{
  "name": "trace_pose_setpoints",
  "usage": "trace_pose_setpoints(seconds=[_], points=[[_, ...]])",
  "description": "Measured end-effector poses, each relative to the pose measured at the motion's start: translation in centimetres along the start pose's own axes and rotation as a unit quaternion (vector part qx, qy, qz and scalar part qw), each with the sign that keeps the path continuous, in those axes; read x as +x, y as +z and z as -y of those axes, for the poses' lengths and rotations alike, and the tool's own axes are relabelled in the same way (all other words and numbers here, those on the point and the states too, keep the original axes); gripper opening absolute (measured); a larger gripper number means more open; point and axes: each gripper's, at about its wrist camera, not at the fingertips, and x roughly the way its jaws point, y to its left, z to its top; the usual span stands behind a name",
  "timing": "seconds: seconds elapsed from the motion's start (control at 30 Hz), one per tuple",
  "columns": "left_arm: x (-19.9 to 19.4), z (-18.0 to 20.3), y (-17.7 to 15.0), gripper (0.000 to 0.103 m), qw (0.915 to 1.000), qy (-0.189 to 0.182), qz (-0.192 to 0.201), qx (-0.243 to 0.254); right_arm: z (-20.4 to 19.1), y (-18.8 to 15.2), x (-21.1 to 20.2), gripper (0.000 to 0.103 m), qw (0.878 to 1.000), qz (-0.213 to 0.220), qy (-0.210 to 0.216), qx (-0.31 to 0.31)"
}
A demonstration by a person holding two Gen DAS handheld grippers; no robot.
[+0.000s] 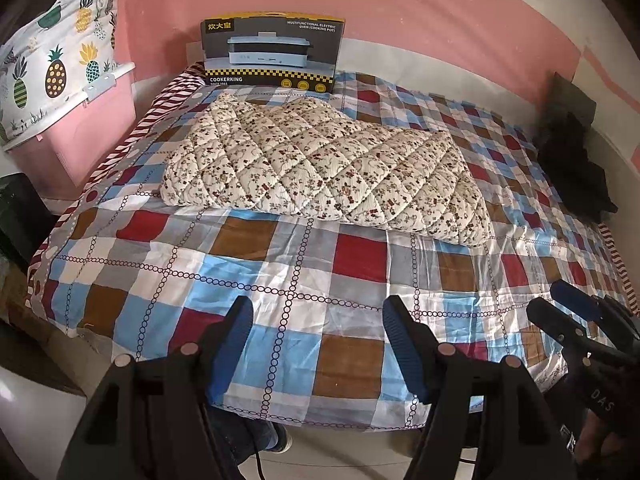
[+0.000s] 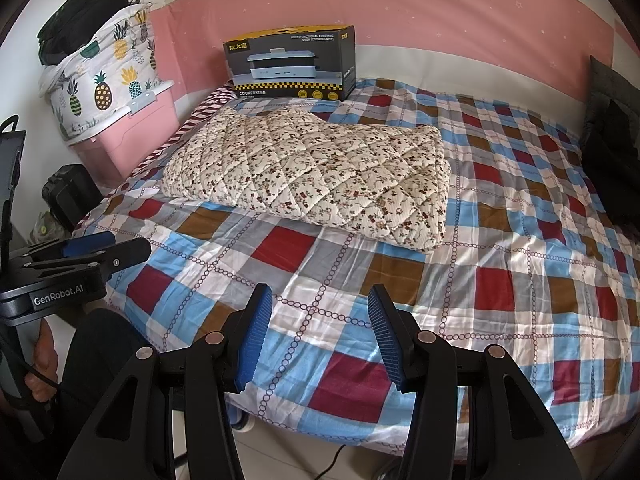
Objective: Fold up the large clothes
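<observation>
A quilted cream floral garment (image 1: 320, 164) lies folded in a thick bundle on the checked bed sheet (image 1: 280, 280), toward the bed's far left; it also shows in the right wrist view (image 2: 316, 176). My left gripper (image 1: 318, 320) is open and empty, held above the bed's near edge, well short of the garment. My right gripper (image 2: 320, 312) is open and empty too, above the near edge. The right gripper also shows at the right of the left wrist view (image 1: 560, 300), and the left gripper at the left of the right wrist view (image 2: 108, 246).
A black cooking-pot box (image 1: 272, 54) stands at the bed's head against the pink wall. A pink storage bin (image 2: 132, 136) with a pineapple-print bundle (image 2: 100, 88) stands left of the bed. Dark clothes (image 1: 572, 168) lie at the bed's right edge. Tiled floor lies below.
</observation>
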Motion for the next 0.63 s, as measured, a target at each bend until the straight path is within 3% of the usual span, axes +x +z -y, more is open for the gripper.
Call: trace_pose_setpoints(seconds=[0.63], points=[[0.16,-0.37,-0.07,0.069,1.0000,0.004,0.000,0.002,-0.14,-0.03,-0.20,0.051,1.000,0.001,0.001,-0.001]])
